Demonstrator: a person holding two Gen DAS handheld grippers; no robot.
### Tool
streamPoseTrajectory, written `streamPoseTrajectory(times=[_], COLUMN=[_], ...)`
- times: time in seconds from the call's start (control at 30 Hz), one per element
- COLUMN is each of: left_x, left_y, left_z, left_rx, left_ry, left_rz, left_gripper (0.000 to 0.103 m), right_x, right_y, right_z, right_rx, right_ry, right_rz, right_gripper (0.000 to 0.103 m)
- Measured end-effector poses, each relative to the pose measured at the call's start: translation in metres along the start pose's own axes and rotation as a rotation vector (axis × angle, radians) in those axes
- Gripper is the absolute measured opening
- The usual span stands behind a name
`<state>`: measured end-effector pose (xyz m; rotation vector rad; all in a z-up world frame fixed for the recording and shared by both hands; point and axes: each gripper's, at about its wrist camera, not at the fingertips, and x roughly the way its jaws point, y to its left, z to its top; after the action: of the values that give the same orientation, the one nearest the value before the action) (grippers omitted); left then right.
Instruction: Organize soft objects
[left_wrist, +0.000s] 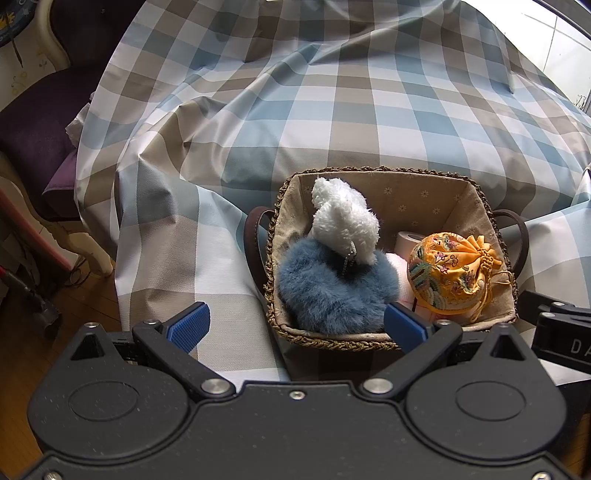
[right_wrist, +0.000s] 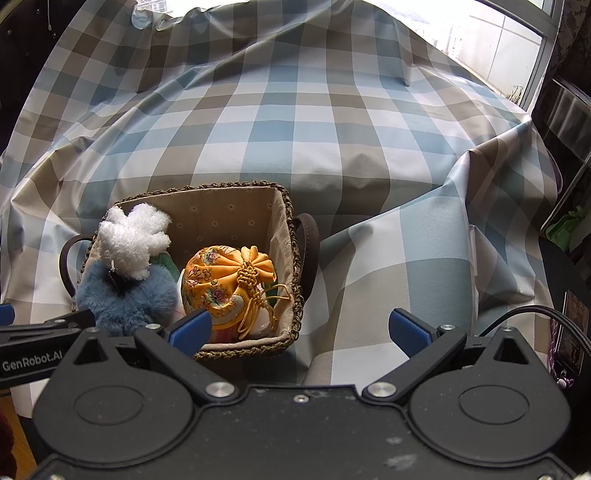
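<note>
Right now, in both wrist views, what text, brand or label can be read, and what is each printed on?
"GenRobot.AI": white print on the side of the left tool, seen at the right wrist view's left edge.
"DA": cut-off white letters on the right tool, at the left wrist view's right edge; the rest runs out of frame.
Nothing readable on the basket, orange pouch or checked cloth.

Beyond the woven basket (left_wrist: 476, 192) the checked cloth (left_wrist: 332, 103) lies bare and wide, only rumpled into ridges, so there is free passage over it. Inside the basket, the blue fluffy toy (left_wrist: 332, 291) and white plush (left_wrist: 345, 221) fill the left half and rise above the rim; the yellow embroidered pouch (left_wrist: 448, 273) blocks the near right. The far right corner looks open, though its bottom is partly hidden. A purple chair (left_wrist: 33, 122) bounds the left.
</note>
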<state>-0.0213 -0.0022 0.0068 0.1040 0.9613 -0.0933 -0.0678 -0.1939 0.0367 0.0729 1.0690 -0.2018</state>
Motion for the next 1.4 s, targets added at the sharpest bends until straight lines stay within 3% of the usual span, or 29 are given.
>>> streamPoseTrajectory(times=[1.4], left_x=[0.0002], left_y=[-0.0014], left_z=[-0.0014], left_rx=[0.005], left_ry=[0.006], left_rz=[0.001], left_gripper=[0.098], right_x=[0.0016], right_y=[-0.0019], right_z=[-0.0017], right_rx=[0.007], right_ry=[0.007], right_rz=[0.008], right_gripper=[0.103])
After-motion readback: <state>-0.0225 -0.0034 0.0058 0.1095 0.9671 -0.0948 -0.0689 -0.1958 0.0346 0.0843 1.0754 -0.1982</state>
